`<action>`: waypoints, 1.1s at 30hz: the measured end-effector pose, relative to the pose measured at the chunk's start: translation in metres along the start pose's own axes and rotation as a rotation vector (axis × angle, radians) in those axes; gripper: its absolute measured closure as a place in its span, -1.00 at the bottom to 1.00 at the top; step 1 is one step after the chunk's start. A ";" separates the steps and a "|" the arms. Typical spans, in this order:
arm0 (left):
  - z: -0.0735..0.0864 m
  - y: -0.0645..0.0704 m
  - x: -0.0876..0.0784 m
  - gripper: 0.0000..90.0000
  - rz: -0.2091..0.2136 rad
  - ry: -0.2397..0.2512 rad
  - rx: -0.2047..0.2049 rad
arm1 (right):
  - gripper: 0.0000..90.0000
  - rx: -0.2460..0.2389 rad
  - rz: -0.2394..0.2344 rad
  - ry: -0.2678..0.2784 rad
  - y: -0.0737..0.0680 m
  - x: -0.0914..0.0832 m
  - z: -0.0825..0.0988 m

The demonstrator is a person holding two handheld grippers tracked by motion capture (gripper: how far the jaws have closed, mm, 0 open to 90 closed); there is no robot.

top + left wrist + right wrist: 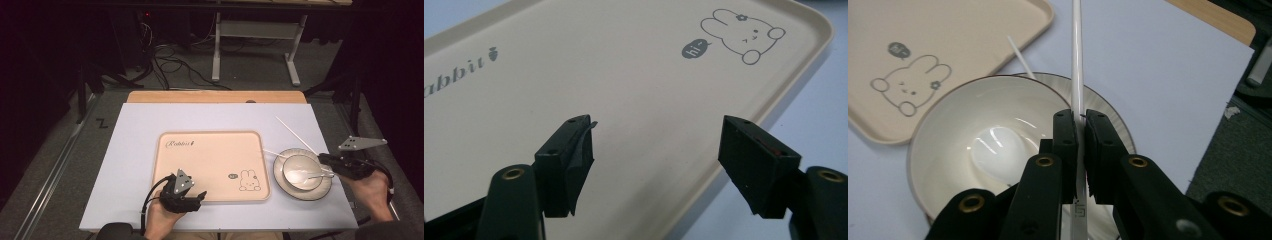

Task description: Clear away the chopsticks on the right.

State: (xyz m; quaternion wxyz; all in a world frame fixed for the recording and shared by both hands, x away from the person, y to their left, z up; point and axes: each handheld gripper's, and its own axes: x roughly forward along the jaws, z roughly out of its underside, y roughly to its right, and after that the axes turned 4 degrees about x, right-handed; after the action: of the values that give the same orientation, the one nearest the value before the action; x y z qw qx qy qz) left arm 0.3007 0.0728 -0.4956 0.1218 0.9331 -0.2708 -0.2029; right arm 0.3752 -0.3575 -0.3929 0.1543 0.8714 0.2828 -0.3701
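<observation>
On the pale mat (125, 165) sits a beige rabbit tray (200, 160), bare on top, and just right of it a white bowl (295, 167) nested on a ribbed plate (280, 182). A spoon (312, 175) seems to lie in the bowl, though the glare there makes it hard to be sure. A second white stick (272, 153) pokes out from between tray and bowl.

Right gripper (327, 160), over the bowl's right rim: jaws clenched tight on a white chopstick (1077, 60), which runs up and away across the mat, clear of the bowl.

Left gripper (654, 145) hovers at the tray's near edge, jaws spread wide, nothing between them.
</observation>
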 end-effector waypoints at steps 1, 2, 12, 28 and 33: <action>0.000 0.000 0.002 -0.33 -0.005 -0.005 -0.005 | 0.90 0.000 -0.005 -0.006 -0.005 -0.001 0.000; -0.001 0.001 0.004 -0.34 -0.005 -0.004 -0.018 | 0.90 -0.007 0.004 -0.011 -0.011 -0.002 0.000; -0.005 0.001 0.016 -0.33 0.011 -0.004 -0.036 | 0.90 -0.008 -0.020 -0.028 -0.053 -0.006 0.006; -0.007 0.010 0.034 -0.31 0.062 -0.015 0.003 | 0.90 0.019 -0.050 -0.060 -0.099 0.010 0.016; -0.007 0.011 0.035 -0.30 0.066 -0.018 0.013 | 0.90 0.020 -0.058 -0.077 -0.106 0.018 0.016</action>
State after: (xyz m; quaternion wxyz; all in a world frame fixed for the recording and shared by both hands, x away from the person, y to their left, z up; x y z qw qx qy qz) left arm 0.3255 0.0448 -0.4970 0.1201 0.9226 -0.3037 -0.2054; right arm 0.3122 -0.2746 -0.4236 0.1456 0.8495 0.2980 -0.4103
